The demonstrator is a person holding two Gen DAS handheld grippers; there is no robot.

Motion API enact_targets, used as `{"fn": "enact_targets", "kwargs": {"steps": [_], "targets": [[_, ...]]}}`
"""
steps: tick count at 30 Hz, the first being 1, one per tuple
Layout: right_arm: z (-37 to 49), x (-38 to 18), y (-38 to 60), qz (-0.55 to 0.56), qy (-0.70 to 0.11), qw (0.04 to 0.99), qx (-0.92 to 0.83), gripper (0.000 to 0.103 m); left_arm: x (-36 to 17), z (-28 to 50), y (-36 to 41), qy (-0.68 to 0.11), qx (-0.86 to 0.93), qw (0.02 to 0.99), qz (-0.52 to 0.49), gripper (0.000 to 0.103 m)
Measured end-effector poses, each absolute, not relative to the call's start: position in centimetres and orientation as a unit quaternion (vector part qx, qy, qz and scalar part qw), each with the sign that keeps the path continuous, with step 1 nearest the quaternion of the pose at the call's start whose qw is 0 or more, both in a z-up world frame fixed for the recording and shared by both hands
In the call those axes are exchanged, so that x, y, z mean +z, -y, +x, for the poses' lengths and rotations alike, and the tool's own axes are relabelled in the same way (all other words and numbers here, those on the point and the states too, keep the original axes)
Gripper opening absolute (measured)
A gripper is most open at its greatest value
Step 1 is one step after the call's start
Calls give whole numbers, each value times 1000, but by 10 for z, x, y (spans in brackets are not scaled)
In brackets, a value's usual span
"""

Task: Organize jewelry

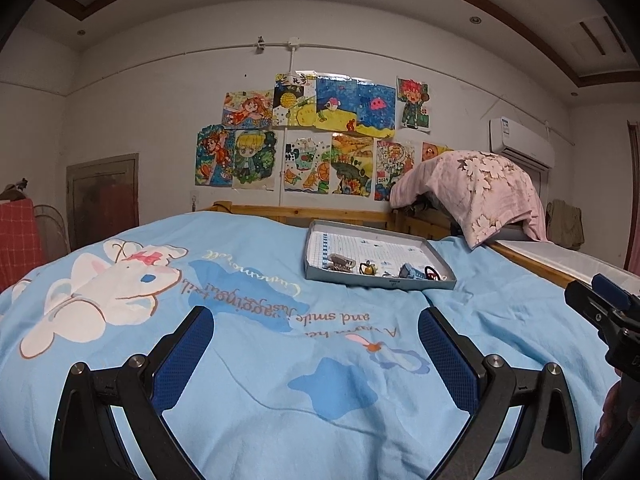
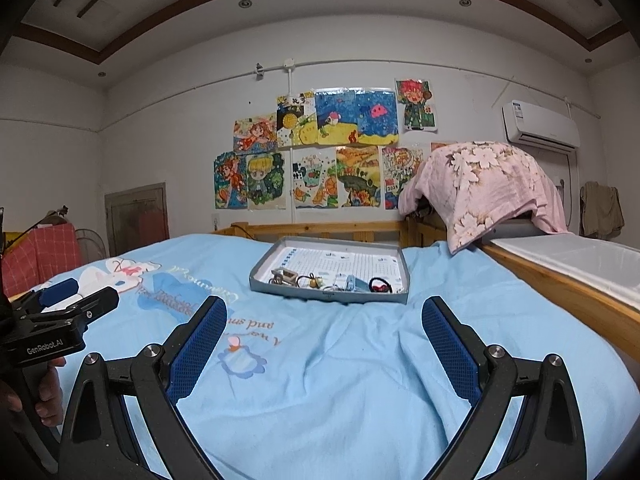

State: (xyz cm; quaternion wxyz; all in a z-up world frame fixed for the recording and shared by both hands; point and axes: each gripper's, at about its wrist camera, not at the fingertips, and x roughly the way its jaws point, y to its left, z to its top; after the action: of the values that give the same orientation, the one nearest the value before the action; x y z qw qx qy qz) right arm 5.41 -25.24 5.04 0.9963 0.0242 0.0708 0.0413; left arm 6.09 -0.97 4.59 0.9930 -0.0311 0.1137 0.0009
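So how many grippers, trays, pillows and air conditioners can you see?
Grippers: 2, the left gripper and the right gripper
Trays: 1, the grey tray
Pillows: 1, the pink flowered pillow
Air conditioners: 1, the white air conditioner
Total: 5

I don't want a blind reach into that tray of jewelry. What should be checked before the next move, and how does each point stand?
1. Left gripper open, nothing between its fingers: ok.
2. Right gripper open and empty: ok.
3. Grey tray lies flat on the blue bedcover, ahead of both grippers: ok.
4. Jewelry bunched along the tray's near edge, including a black ring-shaped piece: in view, ok.
5. Whether the small pieces are tangled together: cannot tell, too small.
6. Path from the fingers to the tray free of other things: ok, only bedcover in between.
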Motion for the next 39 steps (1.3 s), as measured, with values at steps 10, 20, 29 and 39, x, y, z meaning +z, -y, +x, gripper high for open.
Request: {"fn": "enact_targets", "kwargs": {"steps": [10, 20, 29, 39], "targets": [[56, 42, 253, 23, -77, 996, 43, 96, 35, 62, 15, -127, -2, 992, -22, 103], [56, 40, 251, 23, -81, 995, 48, 96, 34, 61, 16, -128, -5, 992, -22, 103], [56, 39, 250, 23, -82, 995, 49, 96, 34, 60, 16, -128, -5, 992, -23, 103], [56, 39, 250, 23, -82, 995, 49, 96, 34, 60, 17, -127, -5, 992, -22, 103]]}}
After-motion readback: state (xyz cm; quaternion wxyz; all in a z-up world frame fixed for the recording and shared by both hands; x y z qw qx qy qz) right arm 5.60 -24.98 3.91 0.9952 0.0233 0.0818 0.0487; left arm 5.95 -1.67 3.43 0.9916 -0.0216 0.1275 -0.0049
